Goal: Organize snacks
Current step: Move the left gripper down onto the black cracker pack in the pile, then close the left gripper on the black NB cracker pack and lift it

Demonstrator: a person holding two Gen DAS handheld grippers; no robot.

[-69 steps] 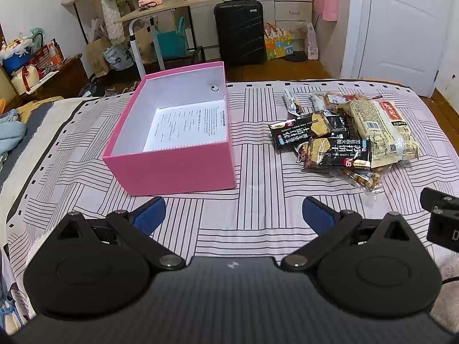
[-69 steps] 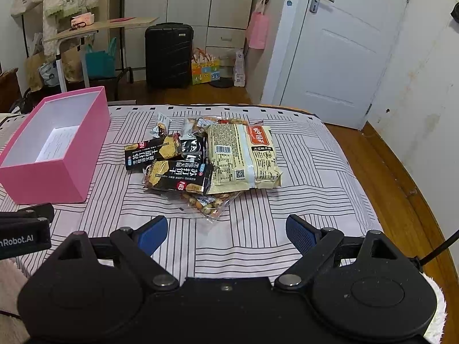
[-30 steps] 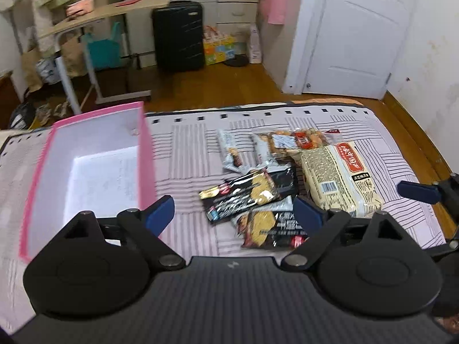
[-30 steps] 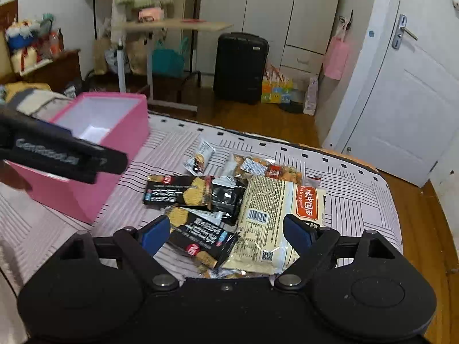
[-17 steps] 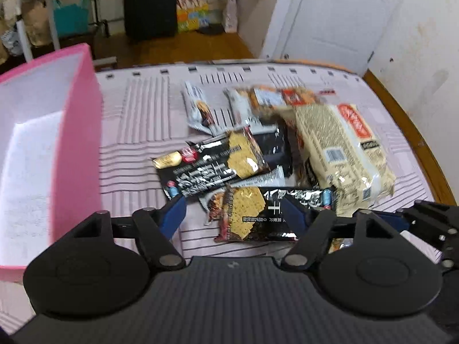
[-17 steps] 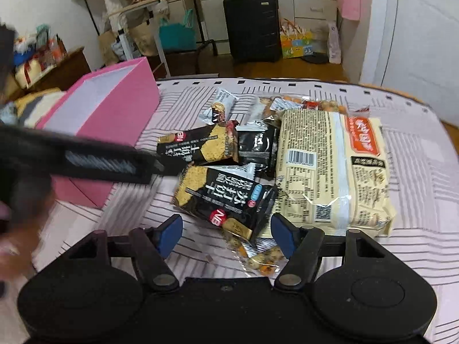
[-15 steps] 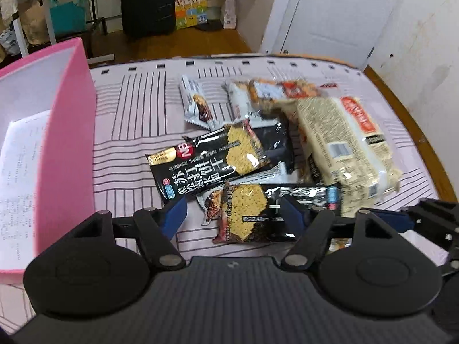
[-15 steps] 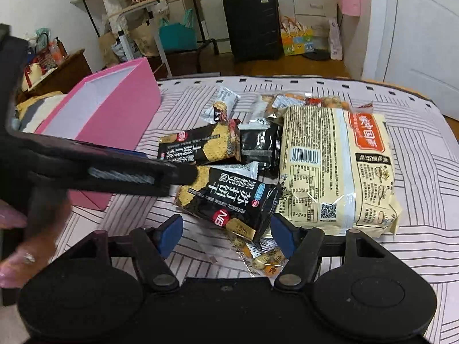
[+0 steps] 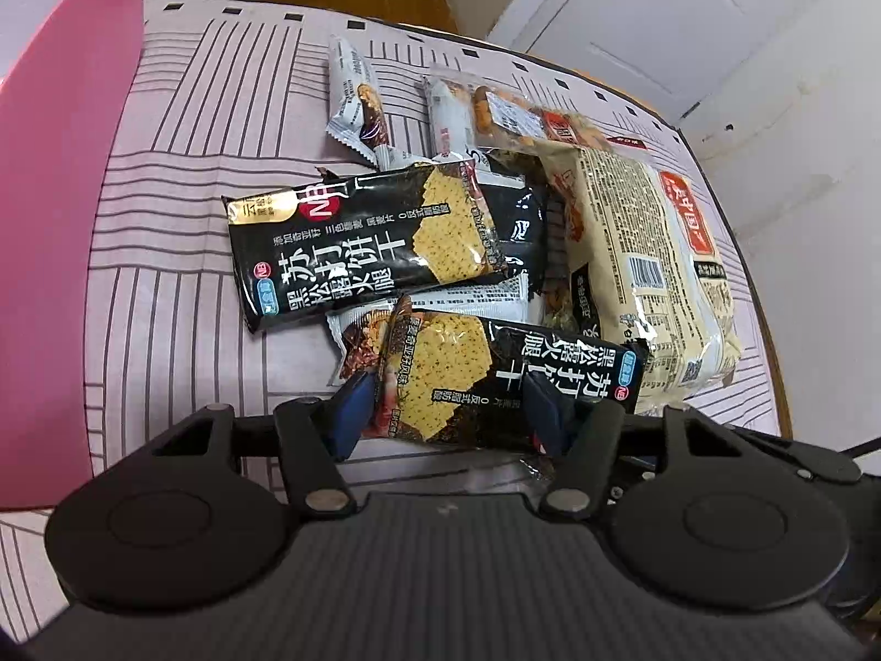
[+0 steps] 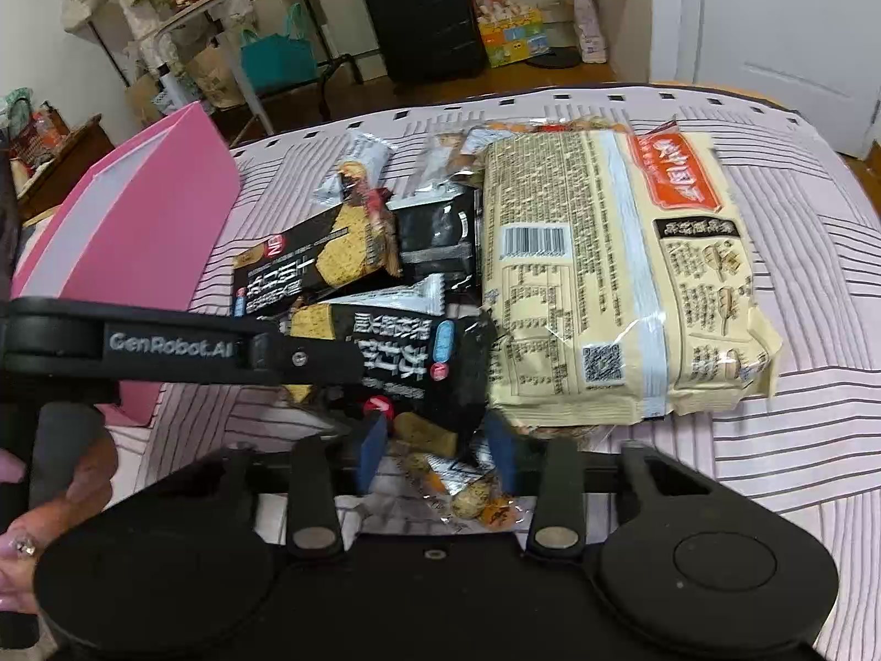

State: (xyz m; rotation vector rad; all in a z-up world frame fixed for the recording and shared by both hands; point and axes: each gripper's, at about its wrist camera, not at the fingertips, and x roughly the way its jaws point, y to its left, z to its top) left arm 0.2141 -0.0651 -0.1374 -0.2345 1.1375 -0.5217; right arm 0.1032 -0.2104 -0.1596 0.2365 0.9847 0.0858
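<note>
Snacks lie heaped on a striped bed cover. My left gripper (image 9: 447, 413) hovers low over the near black cracker packet (image 9: 495, 369). Its jaws are closing with the packet's left half between them, and the pads are not pressing. My right gripper (image 10: 438, 446) is closing around a small clear nut packet (image 10: 473, 501) under that packet's corner (image 10: 407, 352), with no pressing visible. A second black cracker packet (image 9: 363, 242) lies beyond, beside a big cream noodle pack (image 10: 616, 275). The pink box (image 10: 148, 231) stands open at the left.
Small white snack bars (image 9: 352, 93) and a clear bag (image 9: 512, 115) lie at the far side of the pile. The left gripper's arm (image 10: 181, 350) crosses the right wrist view, held by a hand (image 10: 55, 468). A black suitcase (image 10: 424, 11) stands on the floor past the bed edge.
Both grippers have dropped toward the snack pile and tilted downward, and their jaws have narrowed. The left one swung from the pink box over to the near cracker packet.
</note>
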